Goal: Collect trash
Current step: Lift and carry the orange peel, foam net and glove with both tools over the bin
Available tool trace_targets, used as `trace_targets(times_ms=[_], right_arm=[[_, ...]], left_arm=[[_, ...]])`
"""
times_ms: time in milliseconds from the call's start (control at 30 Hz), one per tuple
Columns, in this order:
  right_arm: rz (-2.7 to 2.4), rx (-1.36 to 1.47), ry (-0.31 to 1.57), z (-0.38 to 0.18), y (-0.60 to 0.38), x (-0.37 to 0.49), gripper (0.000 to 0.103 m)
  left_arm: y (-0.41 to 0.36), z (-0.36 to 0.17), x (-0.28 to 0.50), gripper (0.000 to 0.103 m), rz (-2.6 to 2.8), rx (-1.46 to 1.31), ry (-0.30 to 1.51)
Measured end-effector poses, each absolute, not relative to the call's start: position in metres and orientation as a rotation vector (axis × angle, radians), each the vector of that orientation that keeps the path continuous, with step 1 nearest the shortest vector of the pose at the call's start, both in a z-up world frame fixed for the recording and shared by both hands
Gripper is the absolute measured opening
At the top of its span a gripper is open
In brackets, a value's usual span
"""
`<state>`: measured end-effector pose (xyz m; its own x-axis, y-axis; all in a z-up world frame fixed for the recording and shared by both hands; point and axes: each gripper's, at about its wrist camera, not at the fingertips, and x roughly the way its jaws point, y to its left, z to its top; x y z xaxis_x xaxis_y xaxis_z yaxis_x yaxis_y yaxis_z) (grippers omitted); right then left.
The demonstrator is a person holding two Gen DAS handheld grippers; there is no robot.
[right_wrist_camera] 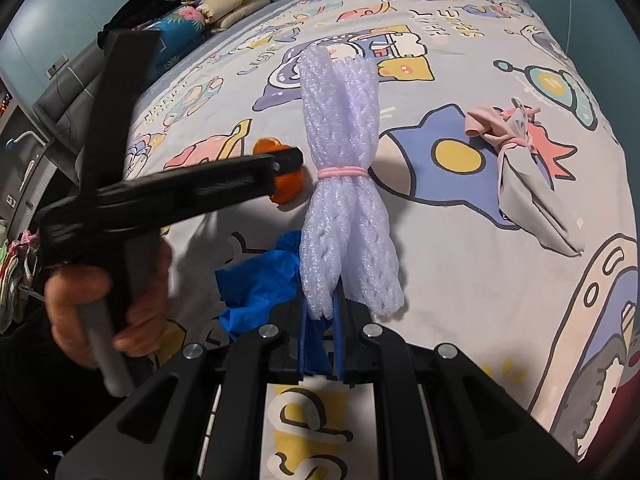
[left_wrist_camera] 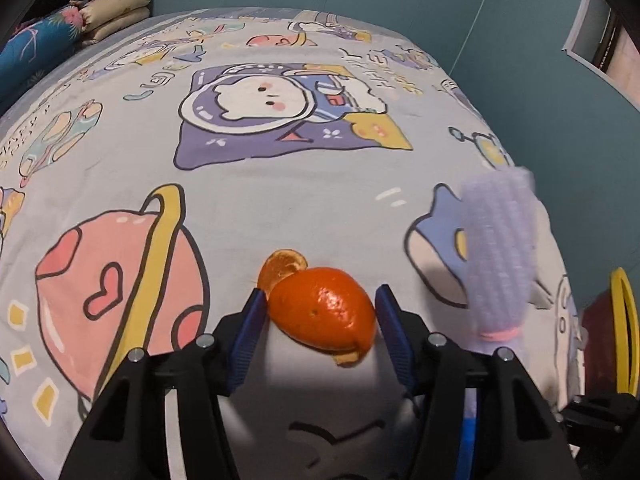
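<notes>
On a cartoon-print bed (left_wrist_camera: 280, 184), the left gripper (left_wrist_camera: 320, 304) straddles an orange peel (left_wrist_camera: 324, 312), jaws apart; closing squarely on its widest part should secure it. Nearby, the right gripper (right_wrist_camera: 320, 312) is clamped on a foam net bundle (right_wrist_camera: 344, 184).

Bare bedsheet (left_wrist_camera: 280, 200) lies beyond the orange peel (left_wrist_camera: 324, 312), foam bundle (left_wrist_camera: 498, 248) alongside
</notes>
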<state>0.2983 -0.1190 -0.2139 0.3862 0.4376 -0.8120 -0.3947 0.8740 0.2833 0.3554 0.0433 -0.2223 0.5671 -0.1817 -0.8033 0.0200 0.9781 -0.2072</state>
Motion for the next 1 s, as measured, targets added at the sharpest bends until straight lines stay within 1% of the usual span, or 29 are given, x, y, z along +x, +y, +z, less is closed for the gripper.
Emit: trace_targets(times_ms=[100,167,300,533,767,1000], right_arm=[[0.53,0.053,1.059,-0.217,-0.119,0.3,0.01],[0.532,0.056,1.06,-0.218,-0.119,0.301,0.01],[0.534,0.054,1.057,-0.218,-0.119,0.302,0.01],[0.543,0.065,1.053,-0.217,-0.121,0.301,0.01],[0.563,0.093,1.039,-0.202,-0.126,0.297,0.01],[0.54,0.132,0.981,-0.168,-0.153,0.276,0.01]], left_arm=[[0.04,-0.225,0.358,0.051,-0.106,-0.156,0.955],[0.04,-0.226,0.359,0.047,-0.101,-0.15,0.946],[0.031,-0.225,0.353,0.041,-0.094,-0.089,0.92],[0.043,-0.205,0.346,0.033,-0.094,-0.144,0.888],[0.054,-0.161,0.322,0.032,-0.101,-0.148,0.795],[0.048,-0.113,0.291,0.032,-0.118,-0.155,0.703]])
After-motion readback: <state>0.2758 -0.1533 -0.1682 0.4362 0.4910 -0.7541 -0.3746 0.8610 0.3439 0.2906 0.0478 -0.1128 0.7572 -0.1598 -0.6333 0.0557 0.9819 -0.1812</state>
